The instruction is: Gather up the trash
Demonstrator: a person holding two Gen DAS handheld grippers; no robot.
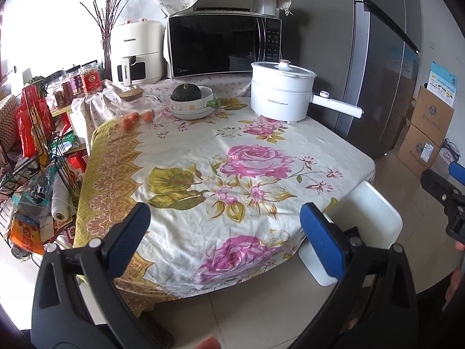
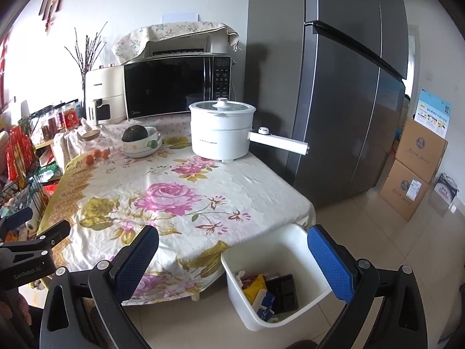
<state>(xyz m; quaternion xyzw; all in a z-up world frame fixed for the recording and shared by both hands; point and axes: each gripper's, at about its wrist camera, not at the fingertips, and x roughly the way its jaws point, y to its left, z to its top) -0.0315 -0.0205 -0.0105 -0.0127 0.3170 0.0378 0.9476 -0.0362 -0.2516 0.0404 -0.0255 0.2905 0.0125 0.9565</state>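
Both the left gripper point(image 1: 225, 229) and the right gripper point(image 2: 232, 256) hang released, holding nothing, before the table's point(image 2: 203, 180) near edge. The trash point(image 2: 270, 293) lies in the white bin point(image 2: 261, 253) on the floor beside the table's near right corner.

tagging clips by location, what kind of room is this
Most likely a home kitchen or dining corner: a microwave, a tall grey fridge and a table under a floral cloth bearing an electric pot.

- A white electric pot point(image 2: 221, 129) stands far on the floral tablecloth point(image 2: 174, 203).
- A black microwave point(image 1: 223, 46) sits behind it.
- A grey fridge point(image 2: 345, 87) is right.
- Cardboard boxes point(image 2: 412, 168) are far right.
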